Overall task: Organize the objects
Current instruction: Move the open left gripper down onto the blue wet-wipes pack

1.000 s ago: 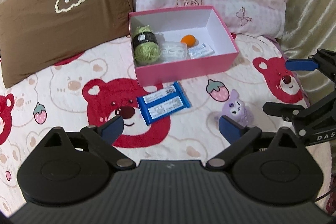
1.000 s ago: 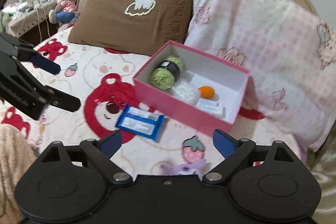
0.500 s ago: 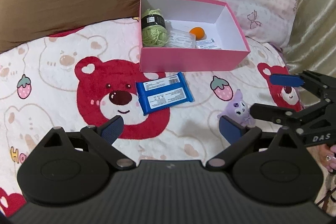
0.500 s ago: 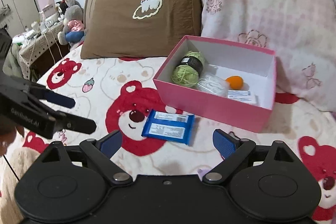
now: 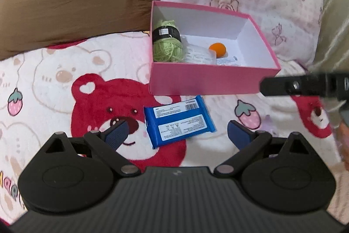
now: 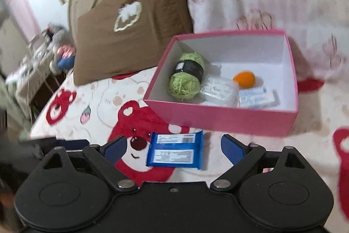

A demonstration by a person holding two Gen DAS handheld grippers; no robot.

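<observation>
Flat blue rectangular wrapper packet (image 5: 179, 121) lies label-up on the bear-print bedspread (image 5: 54, 80), just nearer than the pink cardboard box (image 5: 202, 80), long axis running left–right. Left gripper (image 5: 177, 132) and right gripper (image 6: 173, 146): fingers spread, empty.

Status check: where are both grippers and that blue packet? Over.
Left gripper open, empty. Right gripper open, empty. Blue packet flat on the bedspread, outside the pink box. Nothing blocking it.
</observation>
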